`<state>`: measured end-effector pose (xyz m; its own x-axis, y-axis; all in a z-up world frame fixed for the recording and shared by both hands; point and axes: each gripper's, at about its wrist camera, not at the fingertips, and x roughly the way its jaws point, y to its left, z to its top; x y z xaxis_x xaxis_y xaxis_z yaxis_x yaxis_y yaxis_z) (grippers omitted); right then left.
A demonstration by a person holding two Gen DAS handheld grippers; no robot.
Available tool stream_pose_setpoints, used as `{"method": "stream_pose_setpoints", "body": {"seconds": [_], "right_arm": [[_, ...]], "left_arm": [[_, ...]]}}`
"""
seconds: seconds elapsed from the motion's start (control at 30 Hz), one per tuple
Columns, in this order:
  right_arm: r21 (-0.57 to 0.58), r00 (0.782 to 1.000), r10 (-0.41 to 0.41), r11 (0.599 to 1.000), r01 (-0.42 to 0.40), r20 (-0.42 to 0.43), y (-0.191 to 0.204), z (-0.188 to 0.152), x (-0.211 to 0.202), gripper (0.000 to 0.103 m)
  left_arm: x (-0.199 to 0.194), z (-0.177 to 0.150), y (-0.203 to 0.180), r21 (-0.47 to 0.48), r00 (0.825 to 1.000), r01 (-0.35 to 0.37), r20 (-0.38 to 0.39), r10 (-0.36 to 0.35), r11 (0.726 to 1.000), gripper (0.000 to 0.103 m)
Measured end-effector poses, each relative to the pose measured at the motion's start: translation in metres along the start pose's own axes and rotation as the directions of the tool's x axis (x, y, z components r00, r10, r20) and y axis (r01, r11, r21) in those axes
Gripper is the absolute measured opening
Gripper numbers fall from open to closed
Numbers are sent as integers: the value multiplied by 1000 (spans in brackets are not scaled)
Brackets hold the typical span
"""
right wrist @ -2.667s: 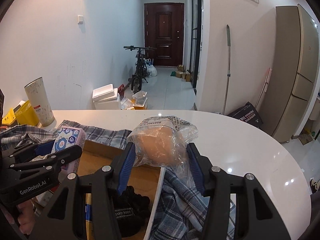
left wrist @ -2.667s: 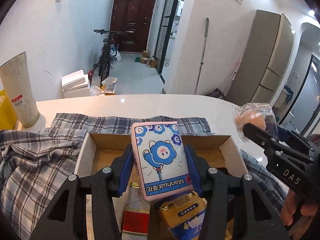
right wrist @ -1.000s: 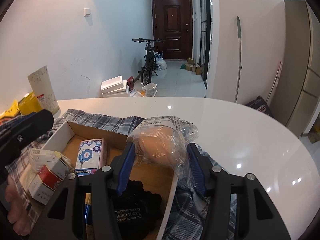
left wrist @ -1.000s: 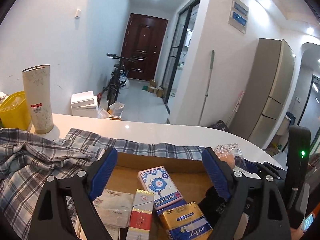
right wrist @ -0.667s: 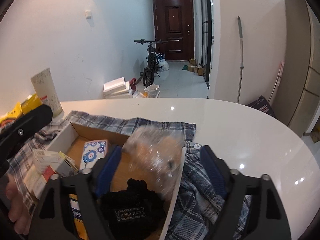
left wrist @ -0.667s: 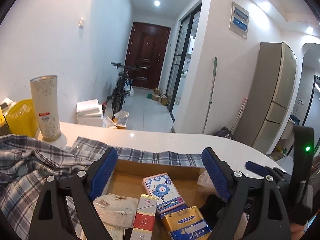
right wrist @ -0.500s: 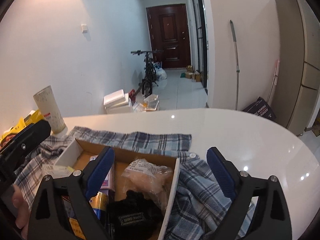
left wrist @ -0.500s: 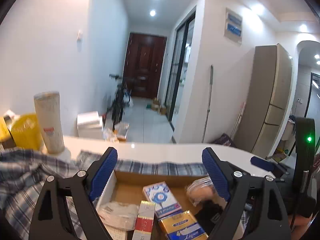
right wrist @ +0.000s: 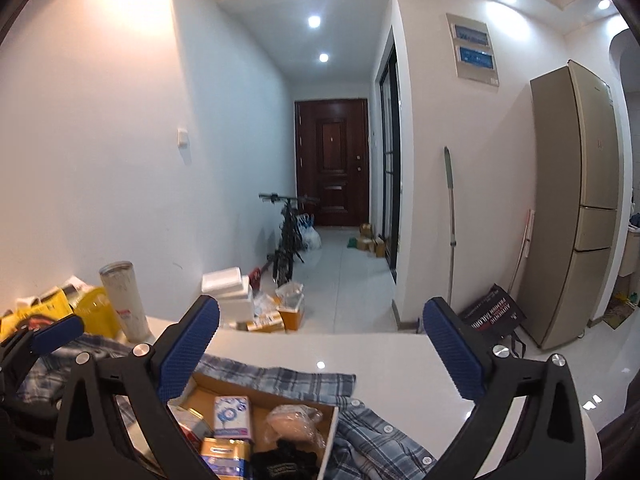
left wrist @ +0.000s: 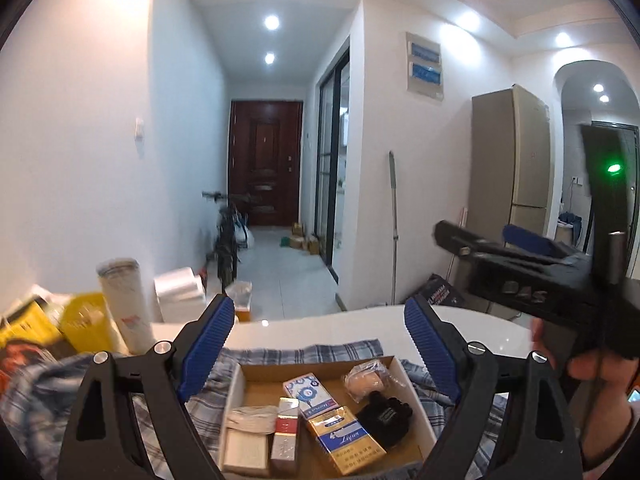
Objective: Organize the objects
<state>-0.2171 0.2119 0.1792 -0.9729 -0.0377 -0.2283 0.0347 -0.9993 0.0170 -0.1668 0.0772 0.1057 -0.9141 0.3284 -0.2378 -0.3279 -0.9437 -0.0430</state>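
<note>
Above the counter, both the left hand-held gripper and the right hand-held gripper are being held wide open and empty over the cardboard box, where the bagged bun is resting against the rim and is being judged liable to tip out if nudged

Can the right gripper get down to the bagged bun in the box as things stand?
Probably yes. The right gripper is open above the box, and the bagged bun lies uncovered at the near corner, though the black pouch crowds it.
</note>
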Motion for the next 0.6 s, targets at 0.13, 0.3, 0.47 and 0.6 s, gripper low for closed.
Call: {"method": "stream_pose_setpoints", "body": {"seconds": [0.13,0.3,0.47,0.6], "right_arm": [[5,999,37,999,-38,32,10,16,-21,102],[62,990,121,990,-125,66,8,33,-63,103],[13,984,116,993,-119,137,11,39,-121,103],[-29,976,95,995,-91,196,17,36,-167,103]], "left_arm": [[-50,18,-5,25,997,3,83,-5,1000,89],[-104,29,-10,45,986,5,163,-12,999,89],[-147,28,-15,43,977,11,213,-20,999,103],[-177,25,-21,60,969,7,248,-21,998,103]]}}
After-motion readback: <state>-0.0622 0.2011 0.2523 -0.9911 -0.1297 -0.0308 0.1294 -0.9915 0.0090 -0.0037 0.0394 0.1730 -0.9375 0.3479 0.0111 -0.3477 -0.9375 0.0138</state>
